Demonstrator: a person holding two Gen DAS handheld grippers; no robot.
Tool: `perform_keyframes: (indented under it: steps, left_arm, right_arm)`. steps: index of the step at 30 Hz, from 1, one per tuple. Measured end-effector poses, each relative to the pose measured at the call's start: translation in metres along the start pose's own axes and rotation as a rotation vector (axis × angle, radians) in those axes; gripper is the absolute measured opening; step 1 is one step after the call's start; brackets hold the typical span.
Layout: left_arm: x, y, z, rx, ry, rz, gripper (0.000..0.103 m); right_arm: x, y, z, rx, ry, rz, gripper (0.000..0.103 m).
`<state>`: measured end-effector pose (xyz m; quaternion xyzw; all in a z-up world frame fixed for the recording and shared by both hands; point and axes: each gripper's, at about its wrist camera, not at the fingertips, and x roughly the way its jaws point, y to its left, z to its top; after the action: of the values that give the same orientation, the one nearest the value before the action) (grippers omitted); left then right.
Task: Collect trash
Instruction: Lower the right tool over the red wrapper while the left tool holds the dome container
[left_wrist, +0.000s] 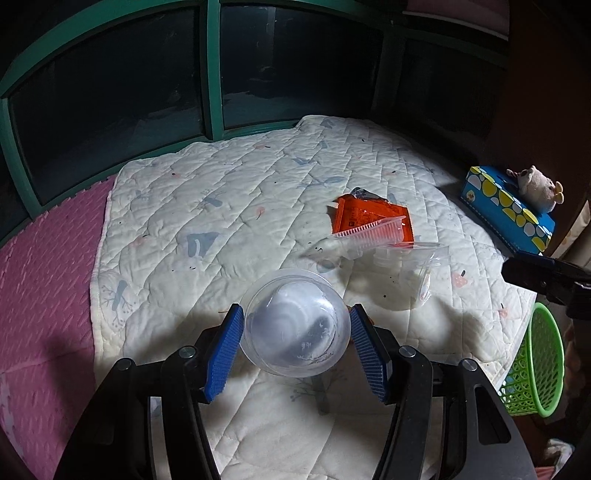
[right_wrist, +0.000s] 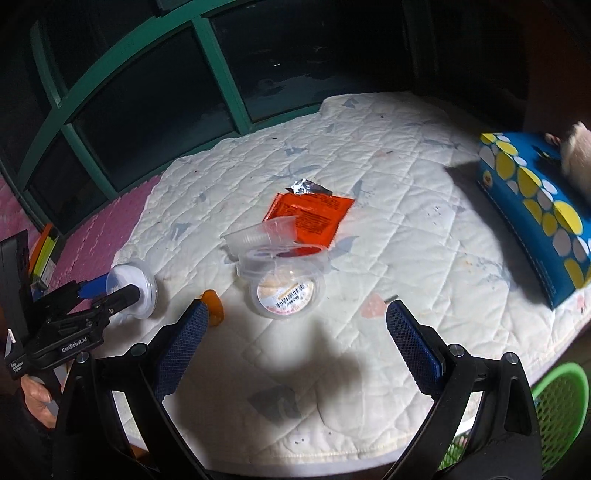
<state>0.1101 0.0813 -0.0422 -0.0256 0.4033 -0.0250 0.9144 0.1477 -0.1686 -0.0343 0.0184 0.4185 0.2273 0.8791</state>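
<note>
My left gripper (left_wrist: 295, 326) is shut on a clear plastic cup (left_wrist: 295, 325), its blue pads against both sides, just above the quilt. The cup also shows in the right wrist view (right_wrist: 131, 282), at the left. An orange wrapper (right_wrist: 306, 218) lies mid-quilt with a clear ribbed cup (right_wrist: 258, 234) and a clear container with a labelled lid (right_wrist: 286, 288) in front of it. A small orange piece (right_wrist: 214, 308) lies near my right gripper's left finger. My right gripper (right_wrist: 297, 317) is open and empty, hovering in front of the container.
A white quilt (left_wrist: 207, 206) covers a pink mat (left_wrist: 44, 280). A green mesh basket (left_wrist: 535, 362) stands at the right edge, also low right in the right wrist view (right_wrist: 561, 410). A blue dotted tissue box (right_wrist: 535, 206) with a plush toy (left_wrist: 535, 188) sits at the right. Dark green-framed windows are behind.
</note>
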Motion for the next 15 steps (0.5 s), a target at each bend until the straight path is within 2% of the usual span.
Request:
perform_keyframes:
  steps: [10,15]
  left_arm:
    - [0.01,0.011,0.003,-0.026,0.019,-0.009,0.057]
    - [0.015,0.013,0.007,-0.037,0.024,-0.019,0.057]
  right_arm:
    - [0.048,0.0,0.043,-0.071,0.051,0.017,0.094]
    - [0.072,-0.011,0.059,-0.038,0.08,0.011,0.09]
